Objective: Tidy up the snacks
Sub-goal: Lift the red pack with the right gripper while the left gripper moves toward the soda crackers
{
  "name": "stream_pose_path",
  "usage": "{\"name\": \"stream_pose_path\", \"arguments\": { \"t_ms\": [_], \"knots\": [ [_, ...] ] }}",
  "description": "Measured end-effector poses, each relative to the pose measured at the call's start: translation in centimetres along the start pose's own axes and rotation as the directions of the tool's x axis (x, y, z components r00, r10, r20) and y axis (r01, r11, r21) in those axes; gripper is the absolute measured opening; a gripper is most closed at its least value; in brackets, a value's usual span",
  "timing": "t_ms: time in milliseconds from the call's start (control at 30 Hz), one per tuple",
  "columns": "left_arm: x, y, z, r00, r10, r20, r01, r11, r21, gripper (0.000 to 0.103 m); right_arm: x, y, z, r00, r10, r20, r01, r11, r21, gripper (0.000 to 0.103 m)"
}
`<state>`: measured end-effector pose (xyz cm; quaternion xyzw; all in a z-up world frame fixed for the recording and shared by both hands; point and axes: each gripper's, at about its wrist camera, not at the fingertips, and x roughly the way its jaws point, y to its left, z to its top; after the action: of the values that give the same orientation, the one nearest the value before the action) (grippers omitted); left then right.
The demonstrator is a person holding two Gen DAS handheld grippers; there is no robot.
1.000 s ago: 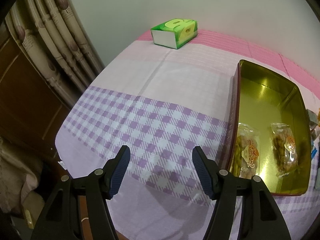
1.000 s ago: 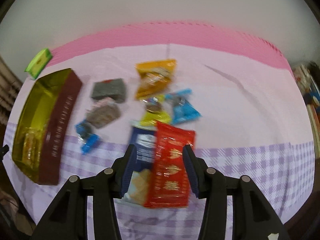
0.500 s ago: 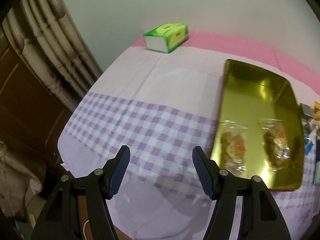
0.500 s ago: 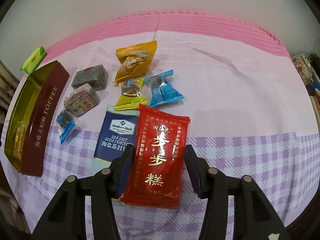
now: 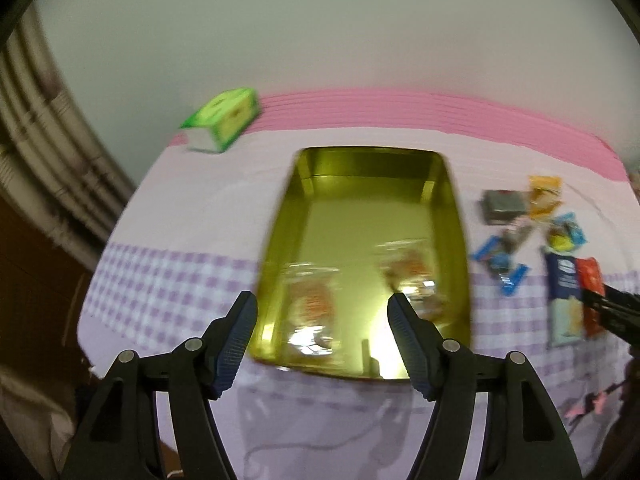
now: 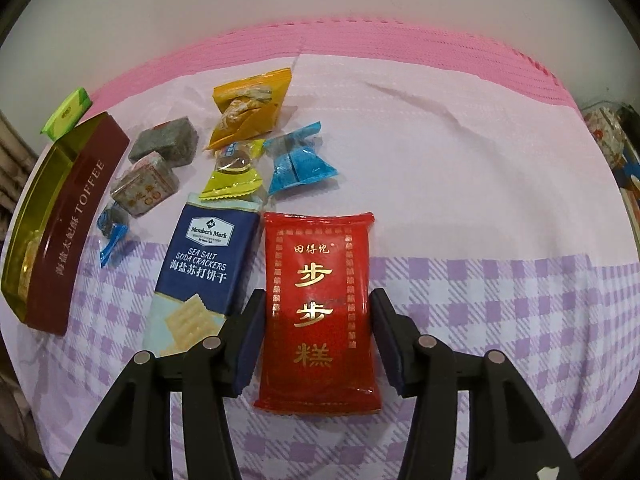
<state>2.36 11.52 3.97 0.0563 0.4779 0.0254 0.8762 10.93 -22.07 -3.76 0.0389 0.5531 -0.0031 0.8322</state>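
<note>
Gold tin (image 5: 448,200) holds two clear snack packets (image 5: 316,312).

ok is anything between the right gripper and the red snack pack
Nothing visible: the right gripper already straddles the flat red snack pack, jaws apart on either side. The blue cracker packet lies just beside its left finger.

The tablecloth (image 6: 460,168) is pale pink with a brighter pink band at the far edge and a lilac-and-white check nearer. The toffee tin (image 6: 76,216) is maroon outside with gold lettering, gold inside (image 5: 360,220). The cake packet (image 6: 318,300) is red with gold characters; the soda cracker pack (image 6: 204,264) is navy with white print.
</note>
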Motion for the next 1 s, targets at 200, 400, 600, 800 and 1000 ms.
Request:
{"name": "stream_pose_path", "arguments": {
  "t_ms": [200,400,600,800,1000],
  "knots": [
    [0.1,-6.0,0.4,0.994,-0.101,-0.040,0.104,0.991,0.078,0.068,0.0,0.1,-0.3,0.999,-0.007,0.033,0.008,0.999,-0.032,0.042],
    [1.2,-11.6,-0.5,0.972,-0.209,-0.109,0.223,0.966,0.128,0.068,-0.2,-1.6,-0.2,0.999,-0.023,0.034,0.024,1.000,-0.019,0.042],
    [2.4,-15.9,-1.4,0.945,-0.284,-0.161,0.309,0.938,0.160,0.068,-0.2,-5.2,1.0,0.997,-0.073,0.013,0.073,0.997,0.035,0.042],
    [3.4,-19.5,-0.4,0.939,-0.298,-0.174,0.328,0.927,0.183,0.068,-0.3,-7.4,1.1,0.996,-0.088,0.010,0.087,0.993,0.077,0.042],
    [4.6,-22.8,0.3,0.933,-0.303,-0.192,0.340,0.917,0.206,0.068,-0.4,-7.6,1.1,0.995,-0.096,0.009,0.096,0.993,0.068,0.042]
  ]
}}
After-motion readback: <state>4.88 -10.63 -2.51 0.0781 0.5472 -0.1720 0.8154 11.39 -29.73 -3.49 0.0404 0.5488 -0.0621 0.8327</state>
